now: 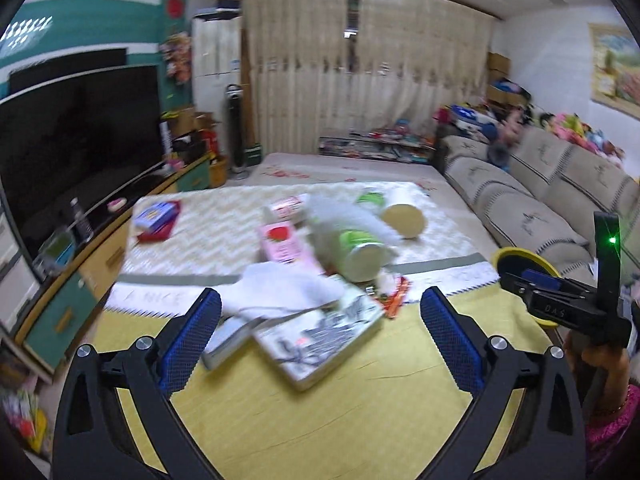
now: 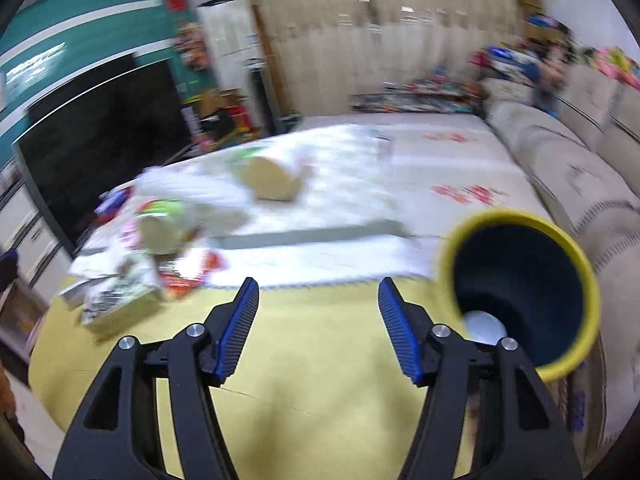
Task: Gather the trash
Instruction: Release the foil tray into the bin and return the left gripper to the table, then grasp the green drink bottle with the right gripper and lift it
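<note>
Trash [image 1: 320, 248] mid-table, bin [image 2: 520, 292] at edge

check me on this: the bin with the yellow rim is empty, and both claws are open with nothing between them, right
Not quite. The bin is not empty: the right wrist view shows something white lying at its bottom. The rest holds: the left claw and the right claw are both open with nothing between their jaws.
</note>
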`<state>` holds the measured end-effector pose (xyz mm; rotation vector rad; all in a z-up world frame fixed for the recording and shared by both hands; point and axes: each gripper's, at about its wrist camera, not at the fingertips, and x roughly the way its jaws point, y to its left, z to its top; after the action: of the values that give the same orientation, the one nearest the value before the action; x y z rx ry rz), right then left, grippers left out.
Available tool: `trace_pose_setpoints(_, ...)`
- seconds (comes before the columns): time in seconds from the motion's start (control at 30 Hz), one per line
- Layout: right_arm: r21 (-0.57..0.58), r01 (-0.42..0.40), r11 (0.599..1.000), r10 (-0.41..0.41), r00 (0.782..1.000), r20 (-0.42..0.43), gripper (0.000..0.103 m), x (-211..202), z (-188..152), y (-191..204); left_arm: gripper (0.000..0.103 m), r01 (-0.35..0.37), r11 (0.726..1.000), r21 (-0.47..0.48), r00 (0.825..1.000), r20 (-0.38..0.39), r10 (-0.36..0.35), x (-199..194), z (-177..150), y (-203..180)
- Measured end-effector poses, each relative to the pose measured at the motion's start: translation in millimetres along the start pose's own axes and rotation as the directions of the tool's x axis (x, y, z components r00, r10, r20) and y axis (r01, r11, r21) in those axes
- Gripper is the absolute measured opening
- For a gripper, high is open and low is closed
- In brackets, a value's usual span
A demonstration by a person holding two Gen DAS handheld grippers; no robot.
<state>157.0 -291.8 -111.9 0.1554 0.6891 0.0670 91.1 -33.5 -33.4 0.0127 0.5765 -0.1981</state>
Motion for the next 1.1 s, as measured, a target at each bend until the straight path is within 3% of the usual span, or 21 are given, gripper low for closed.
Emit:
trace_pose_setpoints(0.2, -0.084, -0.109, 0.99, 0.11, 0.994, 0.002, 0.06, 31.5, 17.1, 71.4, 0.098, -0.01, 0.999, -0.032, 1.0, 0.01, 0.01, -1.4, -8.0, 23.1)
trace_pose_setpoints(0.43, -0.104, -0.119, 0.988, 0.115, 0.993, -0.039, 0.065, 73.3, 29.5, 108.0, 0.098, -0.007, 0.998, -0.054, 1.0, 0.01, 0.008, 1.5, -12.5, 31.2)
trace_pose_setpoints(0.9, -0.078, -0.096, 0.992, 0.087, 0.99, -0.114, 0.065, 123.8, 36.7, 123.0, 0.098, 0.013, 0.994, -0.105, 1.0, -0.011, -0.014, 18.0, -25.0, 50.5)
trace_pose_setpoints(0.97, -0.089, -0.087, 0.992, 0.076, 0.99, -0.116, 0.058, 127.0, 37.0, 124.8, 0.098, 0.014, 0.994, -0.109, 1.0, -0.015, -0.016, 20.3, -26.3, 50.1)
trace_pose_setpoints(1.0, -0.096, -0.086, 0.992, 0.074, 0.99, -0.118, 0.05, 128.0, 37.1, 125.4, 0.098, 0.015, 0.994, -0.112, 1.0, -0.016, -0.017, 20.7, -26.8, 50.2)
trace_pose_setpoints(1.1, -0.095, -0.087, 0.992, 0.079, 0.993, -0.089, 0.05, 119.1, 38.6, 123.6, 0.098, 0.016, 0.993, -0.116, 1.0, -0.017, -0.018, 21.9, -27.0, 49.9)
